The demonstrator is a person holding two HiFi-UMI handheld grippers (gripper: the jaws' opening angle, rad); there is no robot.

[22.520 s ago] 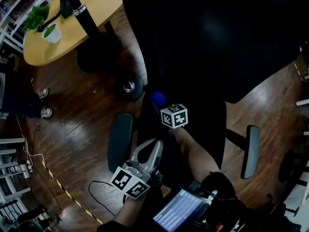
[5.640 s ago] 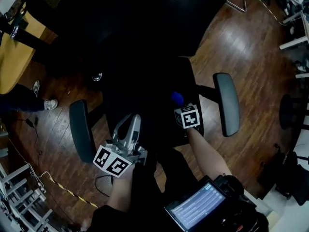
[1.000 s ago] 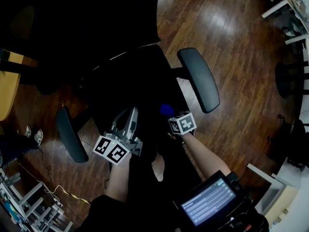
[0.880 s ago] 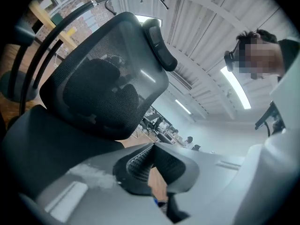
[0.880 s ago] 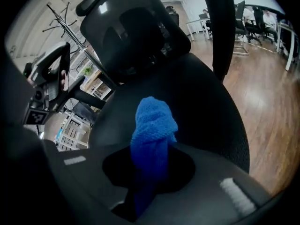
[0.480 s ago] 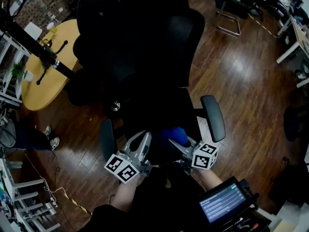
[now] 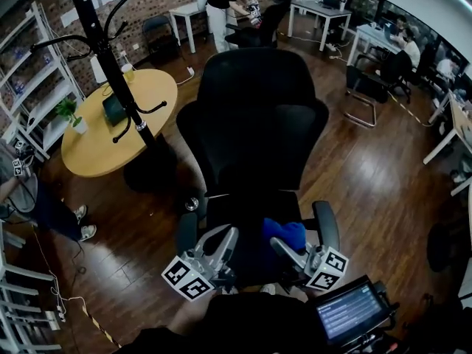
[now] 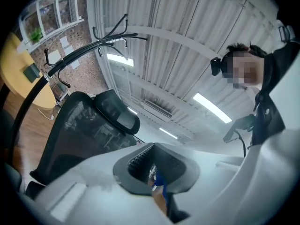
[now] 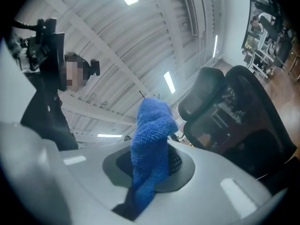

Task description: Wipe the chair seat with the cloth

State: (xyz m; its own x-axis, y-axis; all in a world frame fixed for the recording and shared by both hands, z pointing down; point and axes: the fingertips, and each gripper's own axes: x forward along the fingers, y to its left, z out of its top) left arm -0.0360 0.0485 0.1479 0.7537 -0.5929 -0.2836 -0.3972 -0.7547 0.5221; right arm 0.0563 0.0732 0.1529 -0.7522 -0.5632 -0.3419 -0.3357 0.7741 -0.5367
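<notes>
The black office chair's seat (image 7: 247,216) lies just ahead of me in the head view, with its tall back (image 7: 254,116) behind it. My right gripper (image 7: 284,248) is shut on the blue cloth (image 7: 285,232), held over the seat's front right part. In the right gripper view the cloth (image 9: 152,135) stands bunched up out of the right gripper (image 9: 152,168), against the ceiling. My left gripper (image 7: 223,243) hovers at the seat's front left, shut with nothing in it. The left gripper (image 8: 157,171) also points up at the ceiling, the chair back (image 8: 79,125) to its left.
The chair's armrests (image 7: 325,223) flank the seat. A round wooden table (image 7: 110,124) with a potted plant (image 7: 71,115) and a black coat stand (image 7: 118,65) stand at back left. A person (image 7: 22,194) stands at far left. Desks and another chair (image 7: 365,83) fill the back right.
The head view has swung up, so the whole chair and room show. Both grippers stay by the seat's front edge, and the cloth is still in the right one.
</notes>
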